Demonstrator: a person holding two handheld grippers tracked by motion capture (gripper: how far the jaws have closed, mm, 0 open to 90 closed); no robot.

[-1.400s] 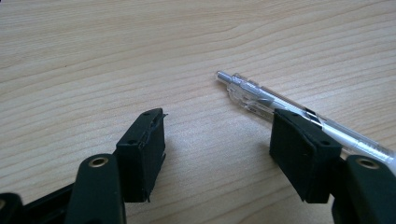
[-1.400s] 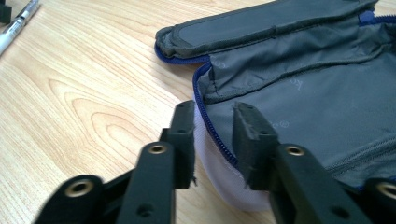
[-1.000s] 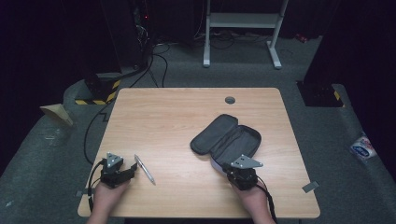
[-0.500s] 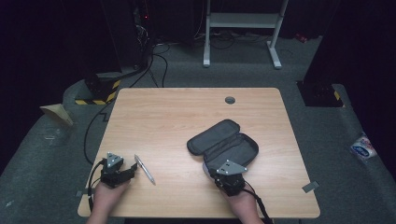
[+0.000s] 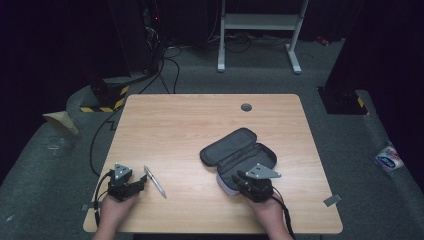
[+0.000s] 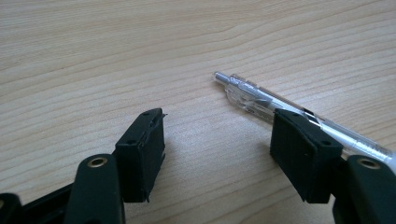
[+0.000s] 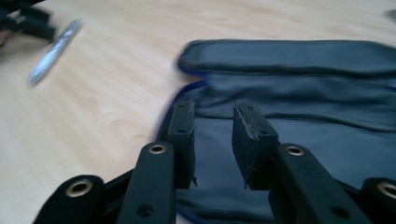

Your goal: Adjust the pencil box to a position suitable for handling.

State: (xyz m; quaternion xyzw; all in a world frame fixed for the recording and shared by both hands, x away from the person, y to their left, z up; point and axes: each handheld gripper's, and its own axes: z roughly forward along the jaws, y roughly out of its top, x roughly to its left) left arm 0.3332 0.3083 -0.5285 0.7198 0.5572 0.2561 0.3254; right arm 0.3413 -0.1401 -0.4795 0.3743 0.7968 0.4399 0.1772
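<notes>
An open dark pencil case (image 5: 237, 155) lies right of the table's middle, its lid flap folded back. My right gripper (image 5: 241, 176) sits at the case's near edge. In the right gripper view its jaws (image 7: 212, 121) have just been opening and stand a little apart over the case lining (image 7: 299, 88), with no fabric pinched between the pads. A clear pen (image 5: 154, 181) lies at the near left. My left gripper (image 5: 142, 183) rests on the table beside it, open. In the left gripper view the pen (image 6: 247, 95) runs behind the right jaw of that gripper (image 6: 219, 135), outside the gap.
The wooden table (image 5: 175, 130) has a round grey grommet (image 5: 246, 107) near its far edge. Cables and a white metal stand (image 5: 260, 30) occupy the dark floor beyond. The pen (image 7: 53, 49) and the left gripper (image 7: 23, 18) show far left in the right gripper view.
The right gripper dragged the case's near edge a little to the left, then eased back. Its jaws have parted from shut. The left gripper and pen stayed put.
</notes>
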